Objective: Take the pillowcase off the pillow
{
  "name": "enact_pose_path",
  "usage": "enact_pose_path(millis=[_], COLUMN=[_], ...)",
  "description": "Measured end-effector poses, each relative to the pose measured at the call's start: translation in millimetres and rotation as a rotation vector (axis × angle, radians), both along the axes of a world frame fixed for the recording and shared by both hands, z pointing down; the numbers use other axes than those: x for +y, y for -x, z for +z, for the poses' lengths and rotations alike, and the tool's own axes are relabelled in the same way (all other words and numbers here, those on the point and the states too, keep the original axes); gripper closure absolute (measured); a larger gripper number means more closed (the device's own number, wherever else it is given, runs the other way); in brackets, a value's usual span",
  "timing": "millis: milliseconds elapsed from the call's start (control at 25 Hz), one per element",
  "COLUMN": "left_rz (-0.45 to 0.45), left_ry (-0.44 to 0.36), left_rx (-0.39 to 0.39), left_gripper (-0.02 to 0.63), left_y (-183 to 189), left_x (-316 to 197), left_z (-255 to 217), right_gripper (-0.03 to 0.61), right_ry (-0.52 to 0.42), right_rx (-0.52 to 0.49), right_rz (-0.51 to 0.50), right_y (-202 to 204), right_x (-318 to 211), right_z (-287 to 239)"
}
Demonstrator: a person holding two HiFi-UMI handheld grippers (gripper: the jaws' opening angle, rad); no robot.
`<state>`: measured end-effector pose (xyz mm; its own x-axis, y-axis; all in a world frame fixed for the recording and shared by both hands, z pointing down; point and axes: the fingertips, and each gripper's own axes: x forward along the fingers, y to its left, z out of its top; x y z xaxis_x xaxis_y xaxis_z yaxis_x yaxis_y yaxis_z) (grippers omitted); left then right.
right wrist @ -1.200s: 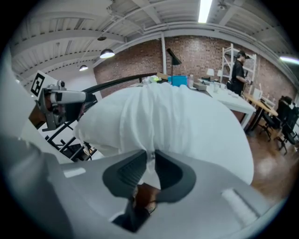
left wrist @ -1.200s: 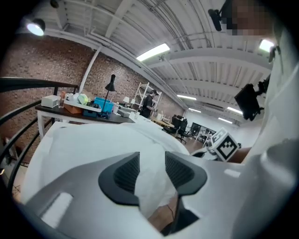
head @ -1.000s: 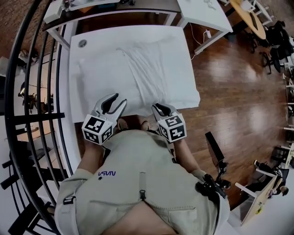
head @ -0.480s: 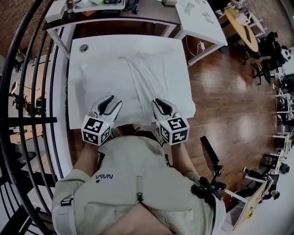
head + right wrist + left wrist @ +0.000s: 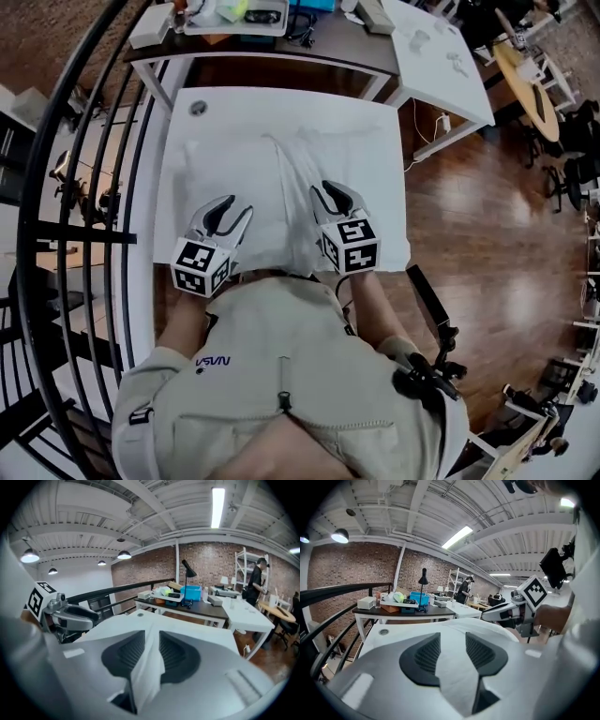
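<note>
A white pillow point(image 5: 230, 173) lies on the white table point(image 5: 172, 202), with its wrinkled white pillowcase point(image 5: 333, 155) bunched toward the right. My left gripper point(image 5: 228, 208) sits at the pillow's near left edge. In the left gripper view point(image 5: 452, 651) white fabric point(image 5: 454, 679) fills the space between the pads, so it is shut on the pillow. My right gripper point(image 5: 330, 192) is at the near right. Its jaws point(image 5: 151, 651) are opening, and a fold of pillowcase point(image 5: 147, 674) still stands between them, touching both pads.
A dark desk point(image 5: 281, 42) with a blue bin and small items stands behind the table. A white table point(image 5: 441, 56) stands at the back right. Black railing point(image 5: 89, 187) runs along the left, wood floor point(image 5: 487, 216) lies to the right. A person point(image 5: 257, 581) stands far off.
Both grippers now sit farther in over the pillow's near edge. The head view has shifted, so the table shows more to the right. The pillowcase ridge still leads to the right gripper.
</note>
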<state>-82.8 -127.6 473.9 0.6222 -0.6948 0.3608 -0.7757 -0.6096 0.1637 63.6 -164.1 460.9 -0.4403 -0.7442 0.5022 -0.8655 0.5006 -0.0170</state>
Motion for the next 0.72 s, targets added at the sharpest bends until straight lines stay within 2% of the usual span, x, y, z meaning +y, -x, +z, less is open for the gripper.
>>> enact_pose_path(millis=[240, 440, 720], left_rz=[-0.042, -0.08, -0.066], left_ry=[-0.02, -0.024, 0.011], left_rx=[-0.067, -0.105, -0.148], left_gripper=[0.449, 0.431, 0.397], left_y=[-18.6, -16.8, -19.2], left_x=[-20.9, -37.7, -76.4], left_z=[-7.2, -3.3, 18.6], right_gripper=[0.486, 0.484, 0.46], right_ry=[-0.014, 0.002, -0.02], right_rx=[-0.031, -0.036, -0.008], right_rz=[-0.051, -0.07, -0.031], right_y=[-11.3, -11.7, -0.6], right_x=[-24.9, -34.0, -53.4], right_z=[2.1, 15.3, 14.7])
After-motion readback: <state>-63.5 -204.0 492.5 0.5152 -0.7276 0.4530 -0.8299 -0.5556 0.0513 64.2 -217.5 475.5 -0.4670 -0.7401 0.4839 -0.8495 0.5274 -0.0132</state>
